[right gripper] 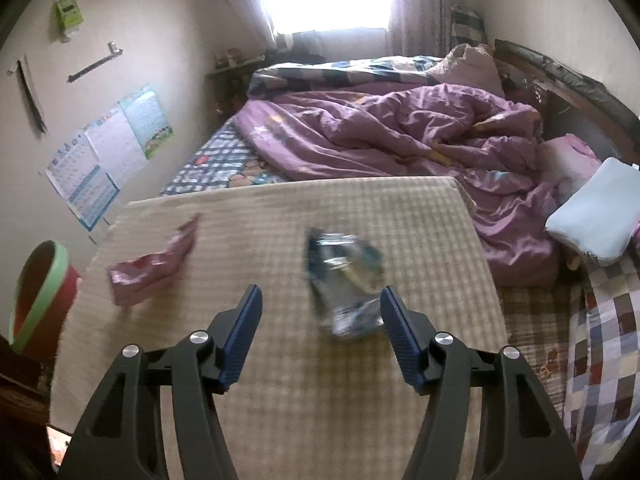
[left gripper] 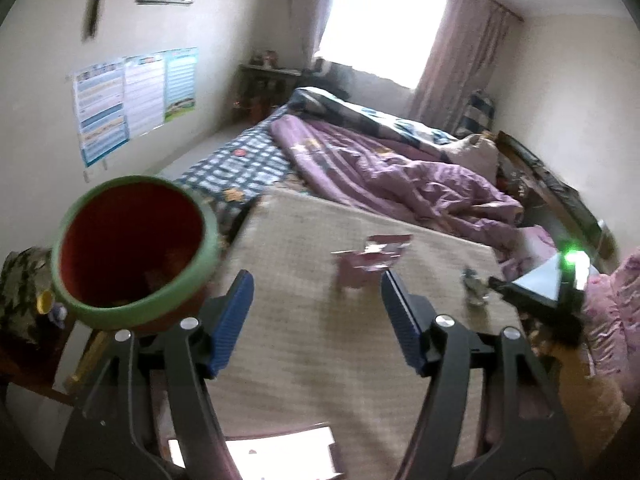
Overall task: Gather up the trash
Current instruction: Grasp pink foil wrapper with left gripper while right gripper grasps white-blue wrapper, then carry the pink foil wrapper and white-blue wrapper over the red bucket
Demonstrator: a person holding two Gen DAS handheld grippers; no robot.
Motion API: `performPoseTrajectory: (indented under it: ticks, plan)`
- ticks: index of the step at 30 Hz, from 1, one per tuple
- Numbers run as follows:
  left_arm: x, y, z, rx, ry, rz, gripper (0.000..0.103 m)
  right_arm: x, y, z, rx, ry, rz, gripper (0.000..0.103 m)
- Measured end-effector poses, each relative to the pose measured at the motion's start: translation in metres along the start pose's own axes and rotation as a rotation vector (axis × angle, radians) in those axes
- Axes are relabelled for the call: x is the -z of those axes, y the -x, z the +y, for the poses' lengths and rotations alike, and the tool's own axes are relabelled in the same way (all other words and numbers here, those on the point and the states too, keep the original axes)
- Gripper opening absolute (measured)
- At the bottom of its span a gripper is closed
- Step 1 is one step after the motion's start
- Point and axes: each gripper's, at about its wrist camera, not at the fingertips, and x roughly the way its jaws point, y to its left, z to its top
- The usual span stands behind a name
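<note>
A pink crumpled wrapper (left gripper: 370, 258) lies on the beige checked mat (left gripper: 304, 320), just beyond my open left gripper (left gripper: 318, 294); it also shows in the right wrist view (right gripper: 154, 266). A blue and silver wrapper (right gripper: 346, 276) lies on the mat (right gripper: 320, 400) just ahead of my open right gripper (right gripper: 320, 306), close to its right finger; it also shows small in the left wrist view (left gripper: 474, 286). A red bin with a green rim (left gripper: 134, 250) stands at the mat's left edge, open mouth up, and shows in the right wrist view (right gripper: 38, 290). Both grippers are empty.
A bed with a rumpled purple duvet (right gripper: 400, 140) lies behind the mat. A light blue pillow (right gripper: 596, 216) sits at the right. Posters (left gripper: 132, 98) hang on the left wall. The other gripper's black body (left gripper: 552, 296) shows at the mat's right edge.
</note>
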Motion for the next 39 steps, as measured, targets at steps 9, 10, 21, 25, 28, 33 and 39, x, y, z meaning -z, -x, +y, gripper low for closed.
performPoseTrajectory:
  ticks: [9, 10, 21, 25, 28, 33, 39]
  plan:
    - [-0.01, -0.082, -0.067, 0.026, -0.152, 0.086, 0.072, -0.004, -0.061, -0.017, -0.047, 0.006, 0.162, 0.059]
    - [-0.011, -0.095, -0.071, 0.016, -0.175, 0.107, 0.072, -0.003, -0.062, -0.019, -0.063, -0.002, 0.17, 0.058]
    - [0.003, -0.195, -0.079, -0.084, -0.323, 0.233, 0.072, 0.001, -0.03, -0.027, -0.233, -0.062, 0.136, 0.031]
    - [0.004, -0.221, -0.077, -0.113, -0.332, 0.282, 0.073, 0.0, -0.025, -0.026, -0.273, -0.072, 0.137, 0.031]
    - [0.003, -0.233, -0.076, -0.128, -0.34, 0.299, 0.073, -0.001, -0.022, -0.024, -0.284, -0.067, 0.138, 0.031]
    - [0.007, -0.251, -0.078, -0.127, -0.371, 0.352, 0.072, 0.0, -0.021, -0.02, -0.291, -0.069, 0.139, 0.031]
    - [0.007, -0.246, -0.077, -0.128, -0.361, 0.339, 0.054, 0.002, -0.017, -0.014, -0.29, -0.07, 0.134, 0.031]
